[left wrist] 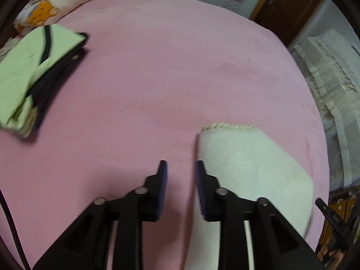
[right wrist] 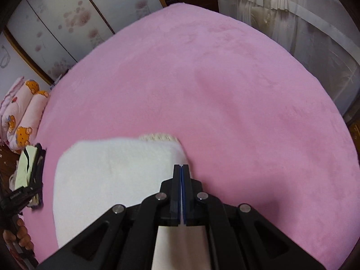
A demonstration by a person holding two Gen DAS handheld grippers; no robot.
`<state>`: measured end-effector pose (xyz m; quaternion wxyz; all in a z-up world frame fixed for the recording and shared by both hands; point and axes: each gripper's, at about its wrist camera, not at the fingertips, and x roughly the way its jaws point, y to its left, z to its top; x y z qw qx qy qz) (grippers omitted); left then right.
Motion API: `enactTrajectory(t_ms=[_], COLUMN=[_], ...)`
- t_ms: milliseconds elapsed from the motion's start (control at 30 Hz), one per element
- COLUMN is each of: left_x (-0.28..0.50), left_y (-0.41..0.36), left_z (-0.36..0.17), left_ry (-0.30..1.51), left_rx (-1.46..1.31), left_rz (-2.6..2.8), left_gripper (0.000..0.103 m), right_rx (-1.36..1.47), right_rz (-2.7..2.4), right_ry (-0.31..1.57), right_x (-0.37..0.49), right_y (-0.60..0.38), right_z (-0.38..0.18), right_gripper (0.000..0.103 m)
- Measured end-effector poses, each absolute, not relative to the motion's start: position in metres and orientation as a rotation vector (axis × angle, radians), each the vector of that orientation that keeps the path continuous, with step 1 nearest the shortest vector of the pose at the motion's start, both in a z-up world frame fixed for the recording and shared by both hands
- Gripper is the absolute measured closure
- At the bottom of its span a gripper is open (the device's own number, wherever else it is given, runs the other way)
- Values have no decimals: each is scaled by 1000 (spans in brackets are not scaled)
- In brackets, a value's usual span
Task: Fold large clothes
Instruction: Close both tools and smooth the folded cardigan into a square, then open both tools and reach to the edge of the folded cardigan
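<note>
A white fluffy garment (left wrist: 254,164) lies folded flat on the pink bed (left wrist: 157,78), its ribbed hem at the far edge. My left gripper (left wrist: 181,164) stands open over the garment's left edge, with only pink cover showing between its pads. In the right wrist view the same white garment (right wrist: 117,171) fills the lower left. My right gripper (right wrist: 181,165) is shut, pads together, above the garment's right edge. Whether any cloth is pinched between them I cannot tell.
A folded stack of pale green and dark clothes (left wrist: 29,72) lies at the bed's left side, with teddy-bear pillows (left wrist: 56,4) behind it. Curtains (right wrist: 292,22) hang past the bed's right edge and flowered wardrobe doors (right wrist: 67,22) stand beyond. A hand (right wrist: 20,236) shows at lower left.
</note>
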<state>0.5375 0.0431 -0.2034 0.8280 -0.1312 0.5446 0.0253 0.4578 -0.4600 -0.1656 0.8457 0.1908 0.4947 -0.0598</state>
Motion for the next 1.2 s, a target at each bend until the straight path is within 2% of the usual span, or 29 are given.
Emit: enactTrajectory(t_ms=[67,233,400,433,500,533,567,700,767,833,933,967,1000,1067,1200], left_x=[512,450,396,389,374,367,361,343,334,326,316,314,312,309,306], left_y=[45,43,25,23,14,9,2,-16,-23,-31,-43,-45,-47,-50,-54], left_z=[-201,-203,-203,-202,-199,-196,-194,-184,-179,-175,-162,-158,-154,-148,-135], left_ry=[1146,1166,1224,1230,1246,1258,1277,1325,1341,1358,1354,1354,1355,1353,1350], left_rx=[-312,-338,-330,-326,-302,-282,-258,-213,-199,-169,-112,-96,-84,-78,-86], left_rz=[94,131,94,88,72,74,78,47,28,7,-27,-33,-39,-55,-131], left_gripper=[49,43,42,41,37,37,37,37,36,29,28,23,15,10,7], right_rx=[380,421,378,375,385,393,401,409,400,385,369,364,355,331,265], right_rz=[-142,-130,-91,-86,-71,-61,-49,-38,-18,-7,-1,-2,-4,0,-5], right_ry=[1075,1119,1193,1197,1221,1228,1231,1283,1312,1319,1327,1331,1333,1334,1329], right_x=[441,393,350,343,329,322,315,296,289,282,276,275,274,274,274], right_y=[-458,-435,-404,-399,-389,-386,-382,-364,-356,-350,-347,-347,-348,-347,-344], right_z=[-163,-160,-157,-156,-154,-153,-151,-151,-150,-145,-135,-131,-127,-118,-100], right_gripper=[103,102,101,99,85,71,63,62,56,50,45,44,38,25,23])
